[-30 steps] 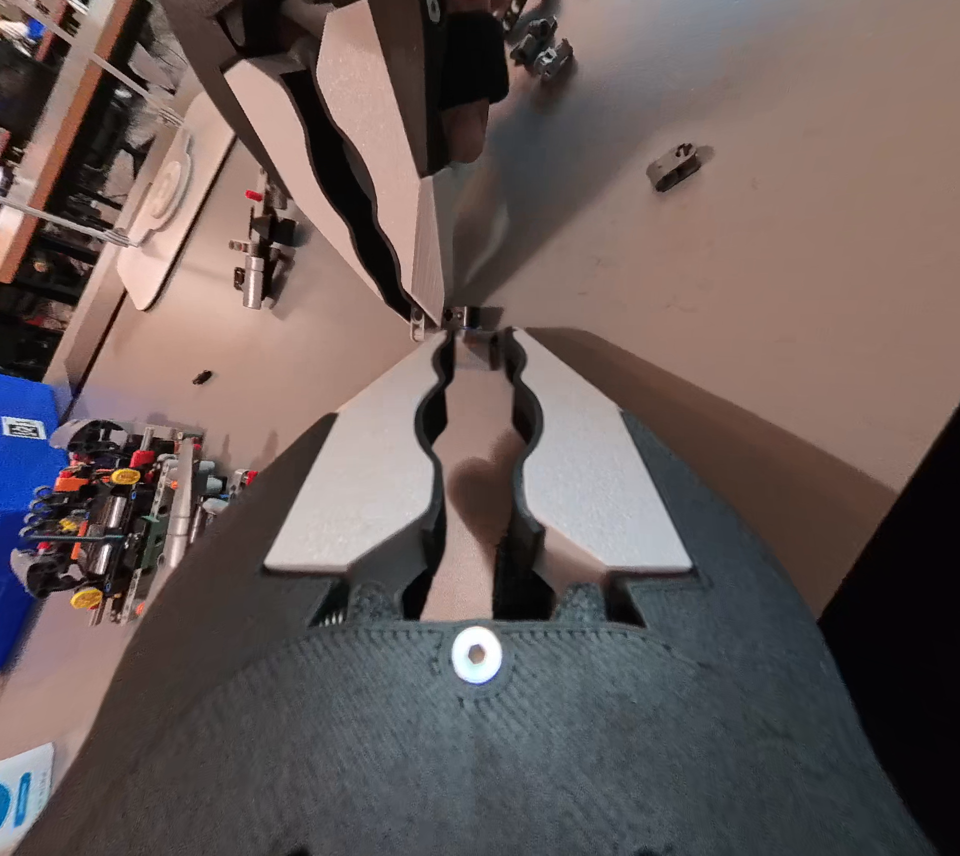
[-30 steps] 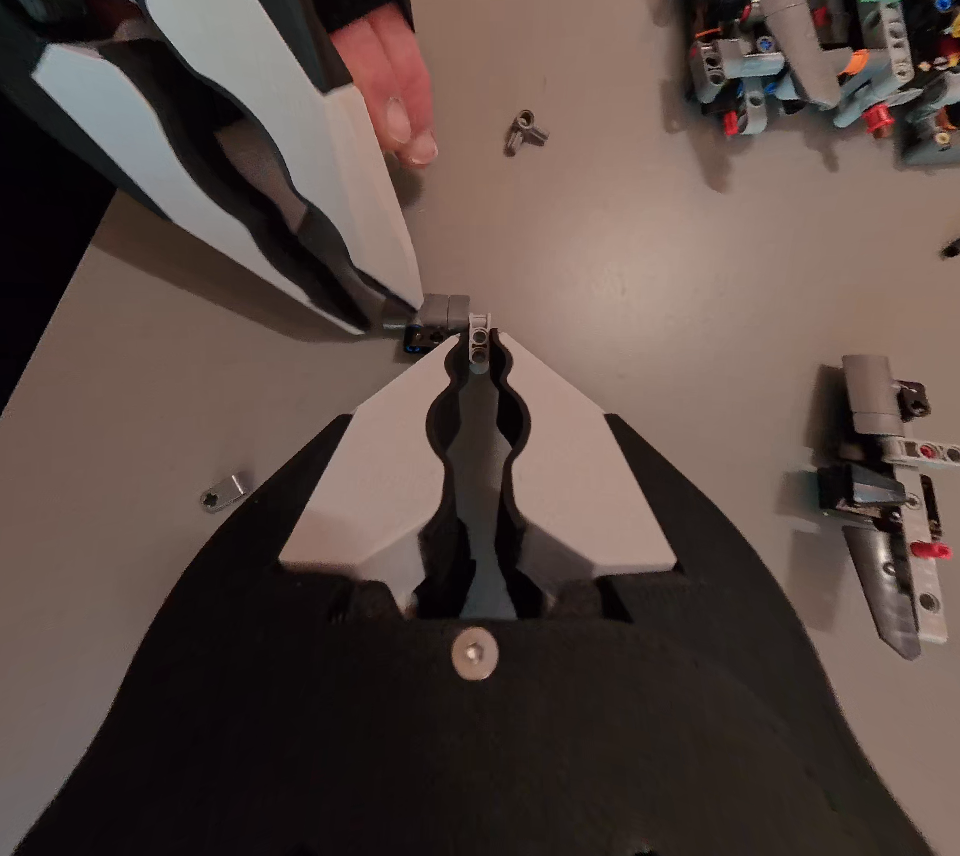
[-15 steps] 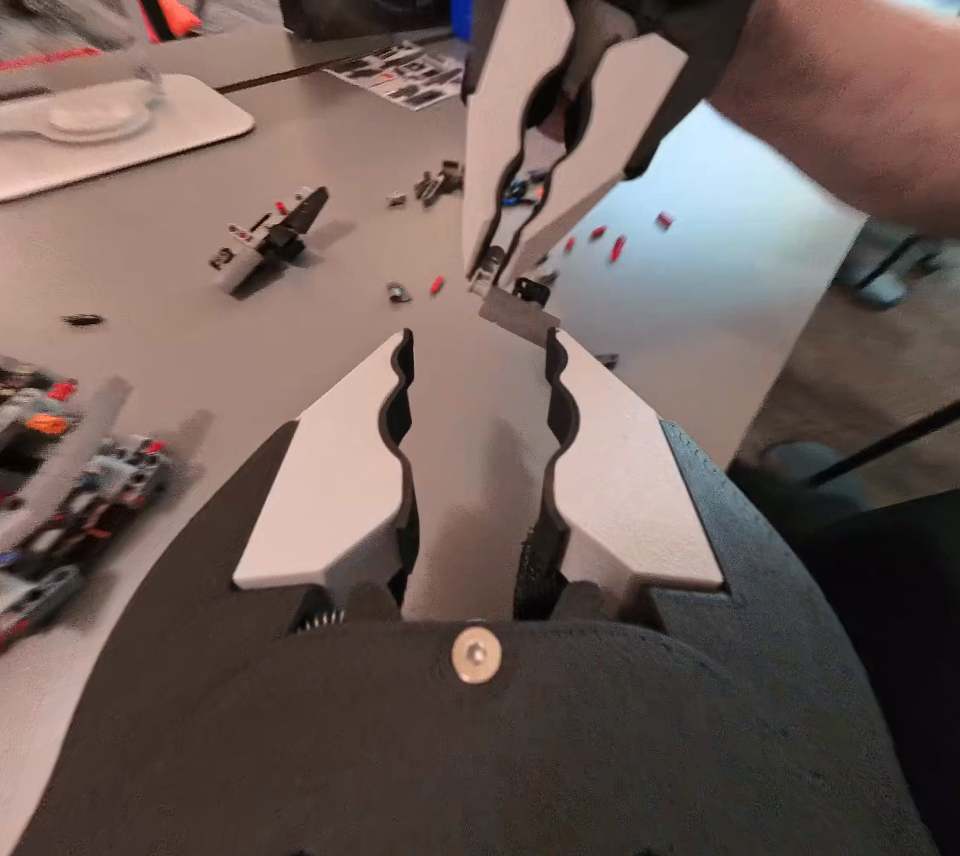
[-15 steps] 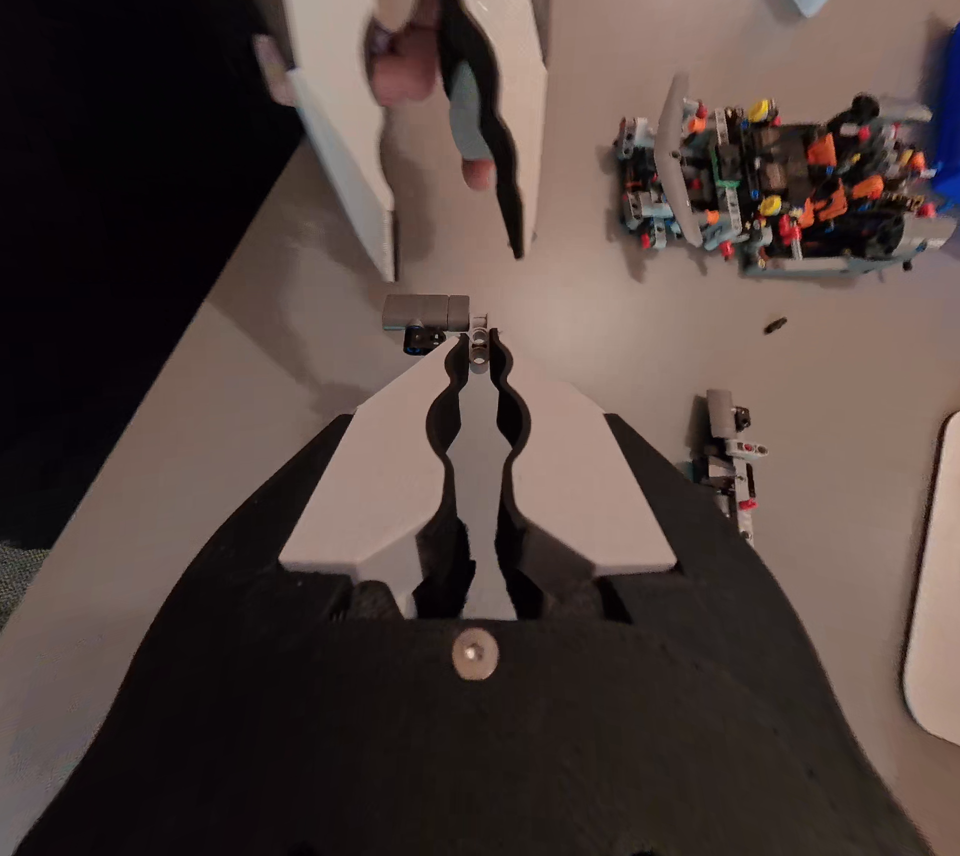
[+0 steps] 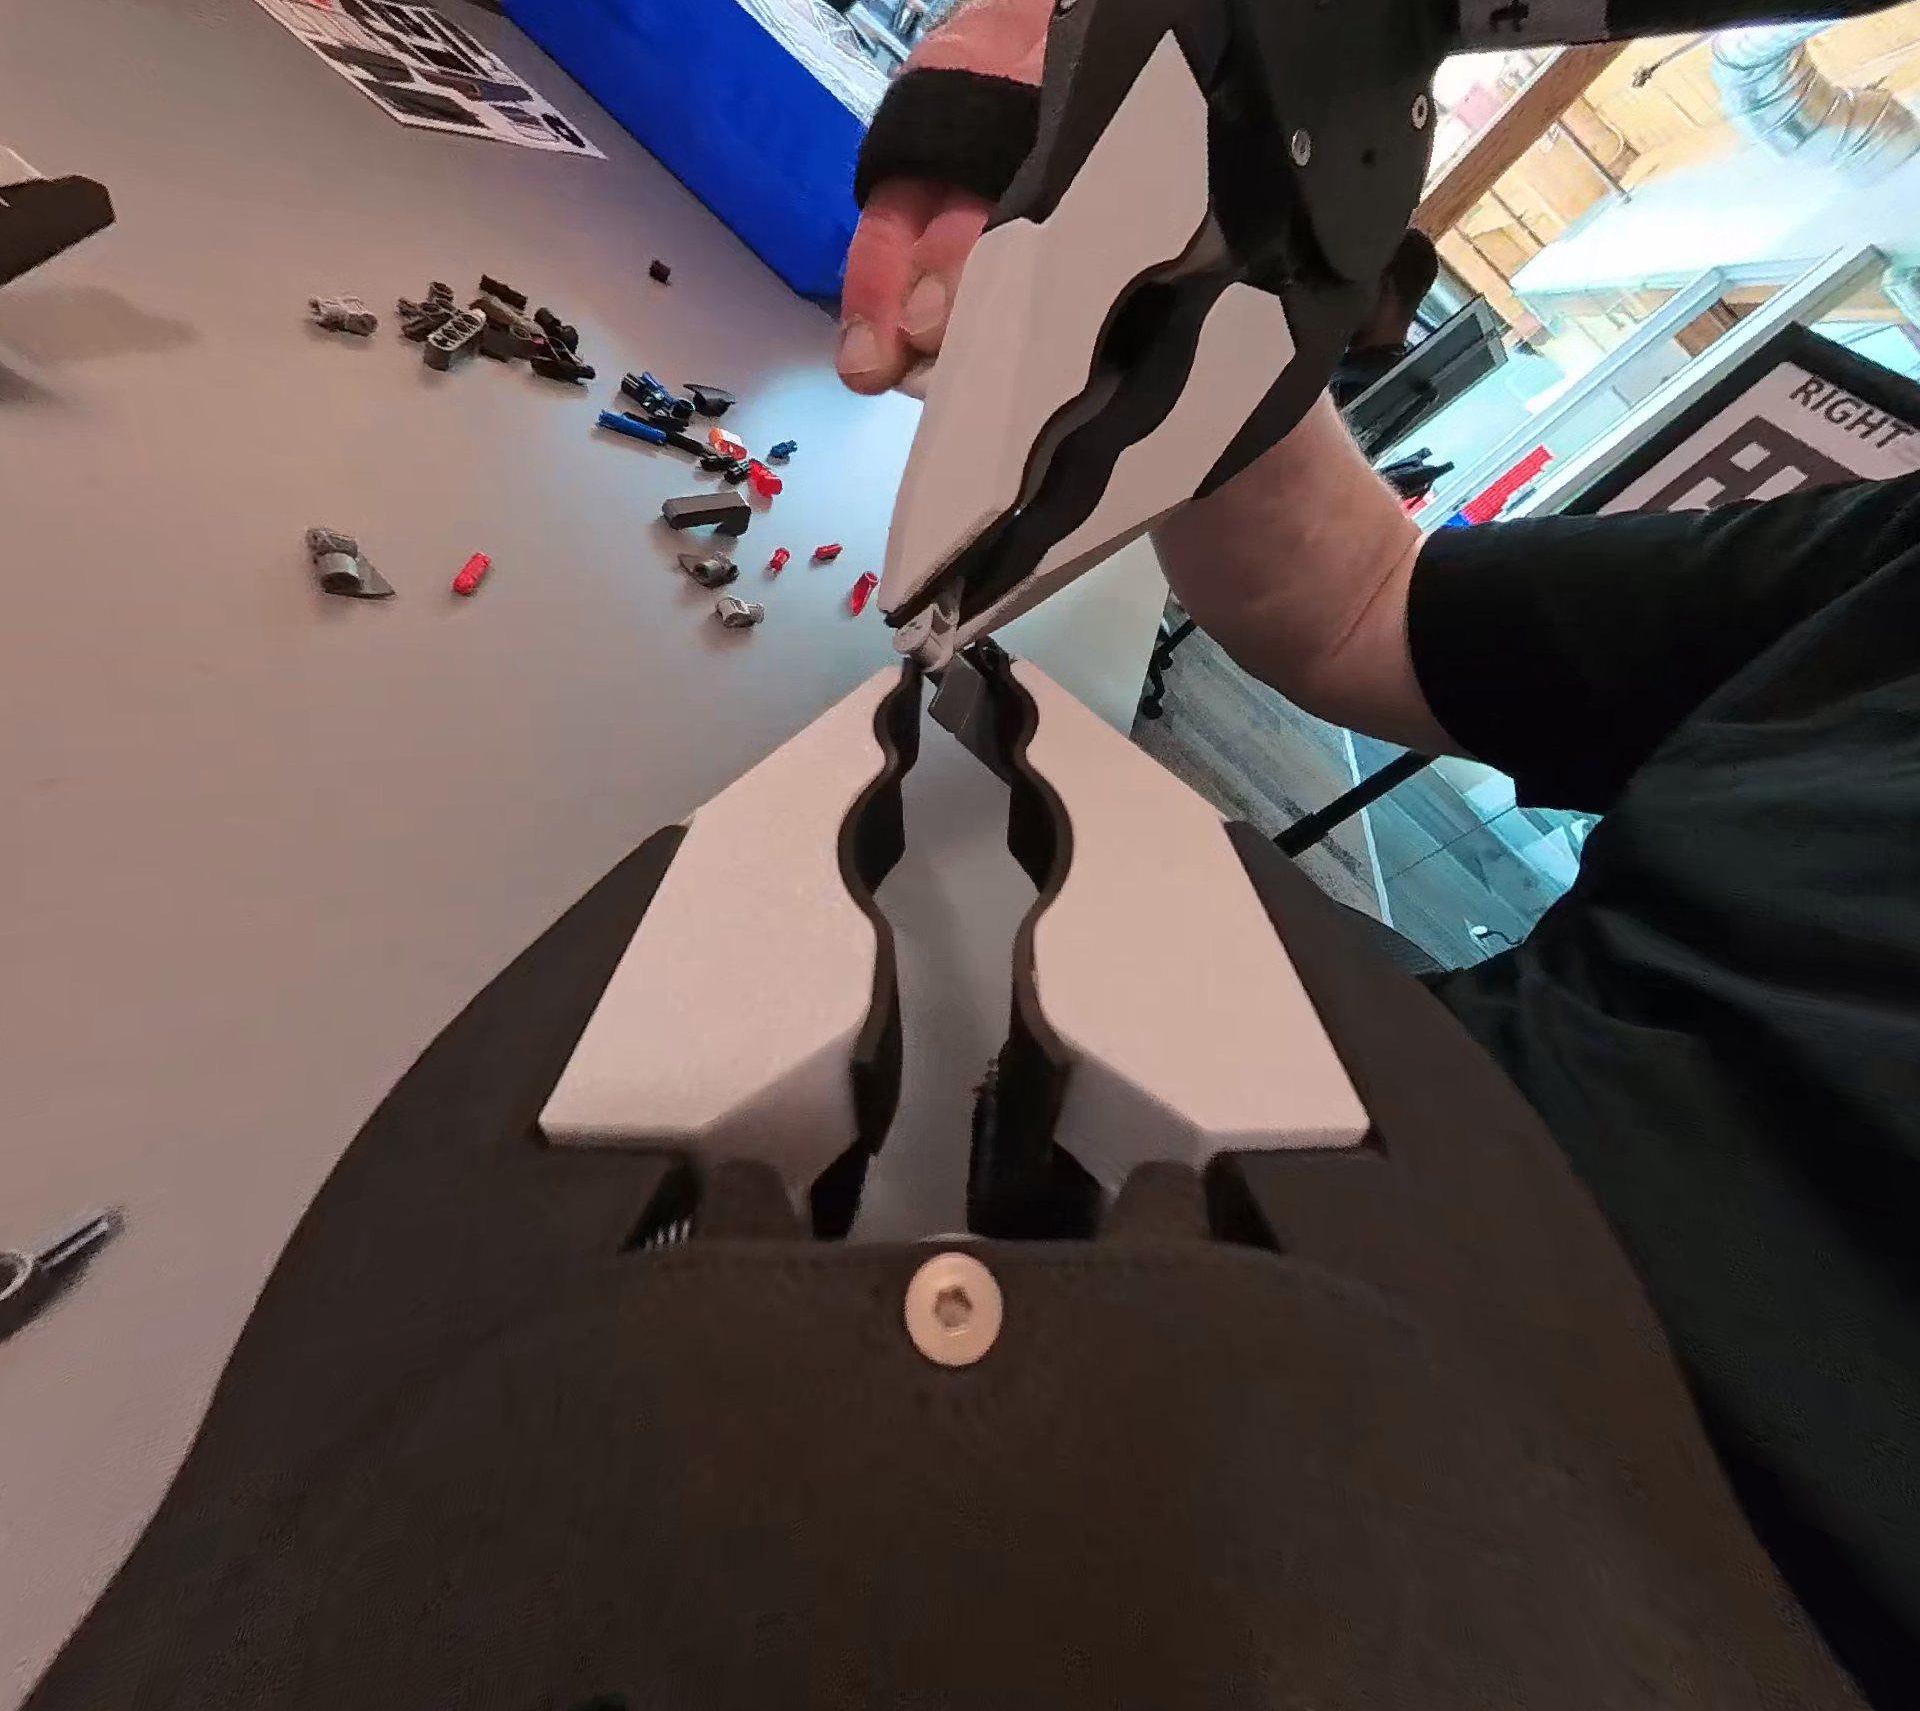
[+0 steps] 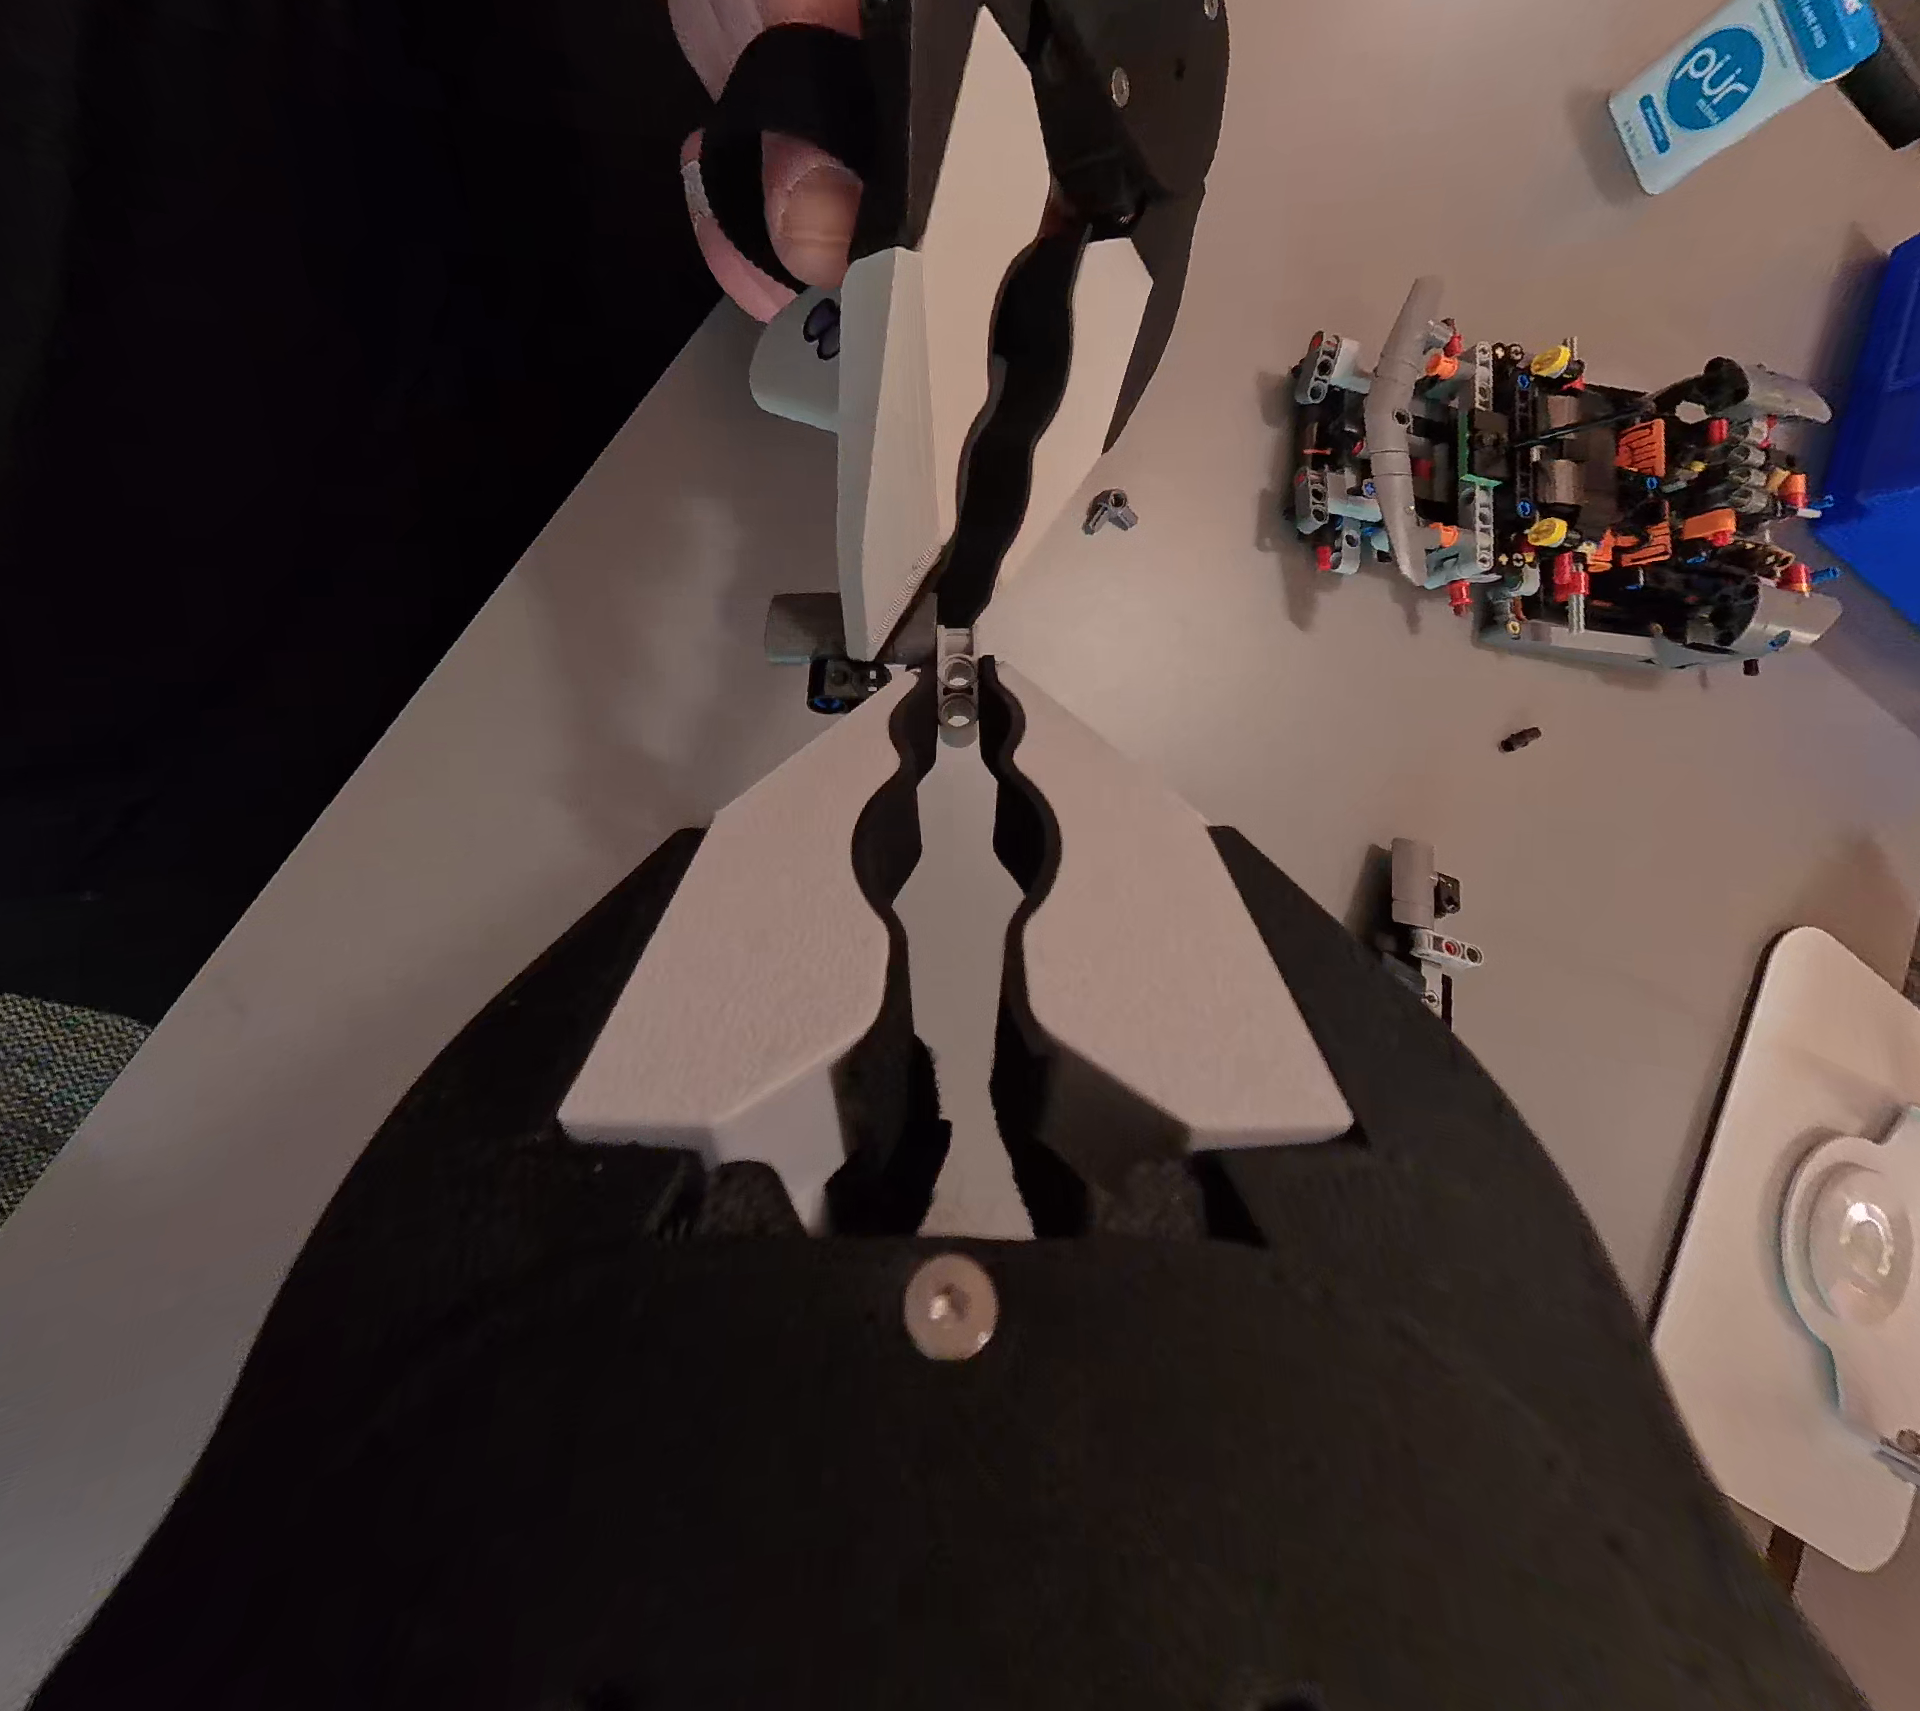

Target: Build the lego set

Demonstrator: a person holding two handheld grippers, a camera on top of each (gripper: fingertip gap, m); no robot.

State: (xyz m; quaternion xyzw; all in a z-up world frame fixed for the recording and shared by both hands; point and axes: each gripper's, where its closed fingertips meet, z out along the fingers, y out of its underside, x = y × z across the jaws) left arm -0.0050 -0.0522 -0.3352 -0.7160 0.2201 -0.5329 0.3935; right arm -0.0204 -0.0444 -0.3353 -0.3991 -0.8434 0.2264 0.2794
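Observation:
My right gripper (image 6: 954,679) is shut on a small light grey holed beam (image 6: 956,697). This beam is joined to a dark grey panel piece (image 6: 800,627) with a black and blue pin connector (image 6: 844,677) under it. My left gripper (image 6: 940,622) comes down from above and is shut on the dark grey piece. In the left wrist view the left gripper (image 5: 961,674) pinches that grey piece (image 5: 961,707) at its tips. There the right gripper (image 5: 925,612) meets it from the upper right, holding the beam (image 5: 928,635). The small assembly hangs above the table's near edge.
A partly built car model (image 6: 1538,498) stands on the grey table (image 6: 1195,207), with a small sub-assembly (image 6: 1423,913) and a white pad (image 6: 1808,1090) nearby. Loose pieces (image 5: 665,435), an instruction sheet (image 5: 343,20) and a blue bin (image 5: 675,51) lie farther off. A grey connector (image 6: 1110,510) lies close by. My two grippers' fingertips are within a few centimetres of each other. Left tips and right tips are each some 20 cm from the small sub-assembly (image 6: 1423,913).
Half a second ago my left gripper was open and apart from the assembly. It has come back and shut on the dark grey piece. The right gripper kept hold of the beam.

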